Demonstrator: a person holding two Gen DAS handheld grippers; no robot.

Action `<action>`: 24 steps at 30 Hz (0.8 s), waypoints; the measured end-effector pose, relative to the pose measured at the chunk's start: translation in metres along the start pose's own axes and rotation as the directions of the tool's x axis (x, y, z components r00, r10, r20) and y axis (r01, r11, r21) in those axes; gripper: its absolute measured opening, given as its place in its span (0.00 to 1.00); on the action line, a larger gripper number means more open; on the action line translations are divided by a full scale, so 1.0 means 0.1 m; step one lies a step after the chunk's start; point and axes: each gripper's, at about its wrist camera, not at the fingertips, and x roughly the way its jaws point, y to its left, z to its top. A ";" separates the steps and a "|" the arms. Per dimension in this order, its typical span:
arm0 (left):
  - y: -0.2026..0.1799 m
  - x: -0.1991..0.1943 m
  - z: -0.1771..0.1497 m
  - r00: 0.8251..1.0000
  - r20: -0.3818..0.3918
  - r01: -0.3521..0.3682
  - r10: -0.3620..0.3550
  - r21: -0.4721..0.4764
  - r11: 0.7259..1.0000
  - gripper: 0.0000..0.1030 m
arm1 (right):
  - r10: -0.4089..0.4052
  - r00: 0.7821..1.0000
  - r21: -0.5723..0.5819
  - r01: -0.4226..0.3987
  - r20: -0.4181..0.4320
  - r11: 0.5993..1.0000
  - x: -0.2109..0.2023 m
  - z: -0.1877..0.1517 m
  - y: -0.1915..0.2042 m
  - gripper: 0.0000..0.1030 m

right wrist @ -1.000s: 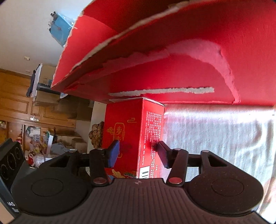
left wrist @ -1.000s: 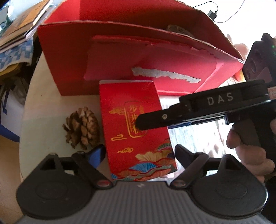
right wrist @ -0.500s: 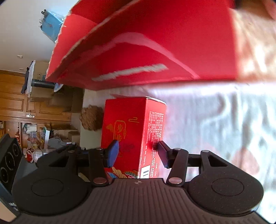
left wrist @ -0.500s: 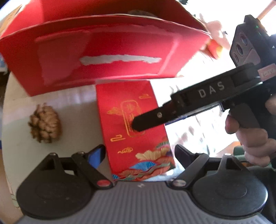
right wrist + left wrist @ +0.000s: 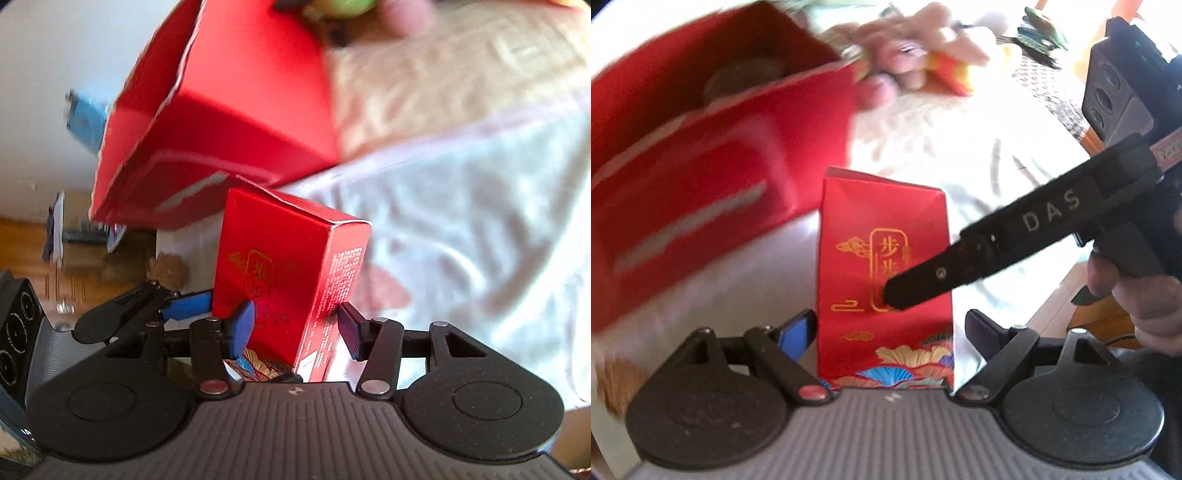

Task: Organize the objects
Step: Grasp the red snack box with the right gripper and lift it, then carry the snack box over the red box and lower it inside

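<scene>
red gift carton (image 5: pixel 882 266) upright on clothed table (image 5: pixel 979 158), beside big red box (image 5: pixel 701 177) | light, stiff, crushable card | right tool (image 5: pixel 291 328) is clamping its narrow sides | left tool (image 5: pixel 890 328) is straddling it wide, apparently not pressing

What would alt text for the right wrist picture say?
A small red box with gold print sits clamped between the right gripper pads. Behind it stands a bigger open red box on a pale cloth.

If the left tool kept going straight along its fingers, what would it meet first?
Probably the small red box standing between the left tool's fingers; the right tool grips it. Depth is uncertain.
</scene>
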 end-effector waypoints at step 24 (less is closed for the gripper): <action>-0.24 -0.83 1.11 0.927 0.375 -0.063 -0.011 0.185 0.981 0.84 | 0.058 0.890 -0.163 0.019 0.453 0.986 -0.92 0.34 0.56 0.53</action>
